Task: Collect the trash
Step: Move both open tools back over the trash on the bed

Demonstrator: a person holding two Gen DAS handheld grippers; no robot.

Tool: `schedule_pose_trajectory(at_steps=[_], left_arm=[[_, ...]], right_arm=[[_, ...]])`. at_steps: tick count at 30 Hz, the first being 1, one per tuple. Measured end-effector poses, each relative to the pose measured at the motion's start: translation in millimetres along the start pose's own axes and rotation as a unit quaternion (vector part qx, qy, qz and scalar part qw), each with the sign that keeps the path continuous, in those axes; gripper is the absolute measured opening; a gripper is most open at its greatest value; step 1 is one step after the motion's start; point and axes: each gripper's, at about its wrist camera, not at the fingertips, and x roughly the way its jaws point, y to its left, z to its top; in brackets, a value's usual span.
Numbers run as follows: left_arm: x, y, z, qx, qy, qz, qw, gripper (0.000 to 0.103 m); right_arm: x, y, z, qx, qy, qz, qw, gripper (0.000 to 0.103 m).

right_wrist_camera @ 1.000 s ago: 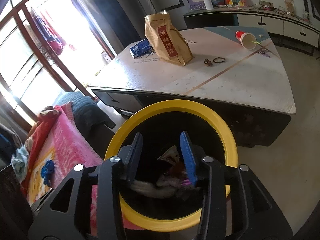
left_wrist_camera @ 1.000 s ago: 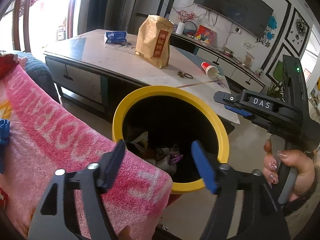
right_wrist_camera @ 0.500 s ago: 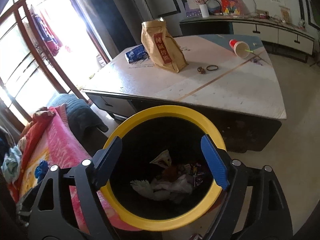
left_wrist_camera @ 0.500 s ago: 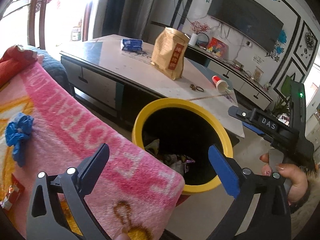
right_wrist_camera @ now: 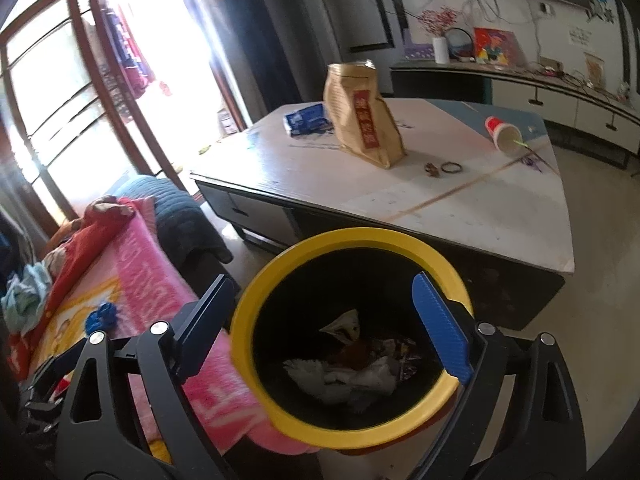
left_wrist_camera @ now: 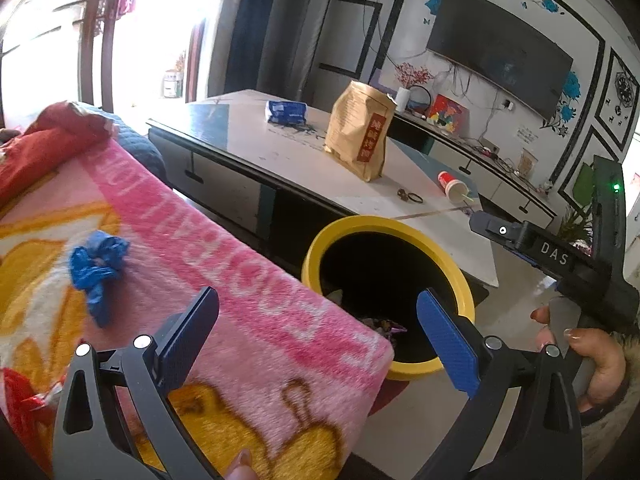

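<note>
A yellow-rimmed black bin [left_wrist_camera: 312, 248] stands on the floor beside the couch, with wrappers and white paper inside; it also shows in the right wrist view [right_wrist_camera: 256, 292]. My left gripper [left_wrist_camera: 316, 336] is open and empty above the pink blanket's corner, left of the bin. My right gripper [right_wrist_camera: 324, 316] is open and empty, just above the bin's mouth; its body shows in the left wrist view [left_wrist_camera: 556, 256]. A crumpled blue scrap [left_wrist_camera: 96, 264] lies on the pink blanket [left_wrist_camera: 240, 288], and shows small in the right wrist view [right_wrist_camera: 102, 316]. A red wrapper [left_wrist_camera: 24, 396] lies at the blanket's near left.
A low table [right_wrist_camera: 460, 200] behind the bin holds a brown paper bag [right_wrist_camera: 364, 116], a blue packet [right_wrist_camera: 306, 118], a tipped red cup [right_wrist_camera: 502, 130] and a hair ring [right_wrist_camera: 451, 167]. A TV cabinet [right_wrist_camera: 560, 96] lines the far wall. Clothes [right_wrist_camera: 28, 292] pile on the couch.
Both grippers have opened wide and pulled back from the bin. The left one has swung left over the blanket, bringing the blue scrap and red wrapper into view.
</note>
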Motion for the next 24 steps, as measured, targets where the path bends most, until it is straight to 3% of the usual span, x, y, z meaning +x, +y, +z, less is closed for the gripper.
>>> schedule_pose_trajectory(at_steps=[24], left_arm=[[-79, 74, -19, -0.065, -0.056, 0.072, 0.9937, 0.096]], right_arm=[[-25, 100, -26, -0.096, 0.001, 0.072, 0.993, 0.084]])
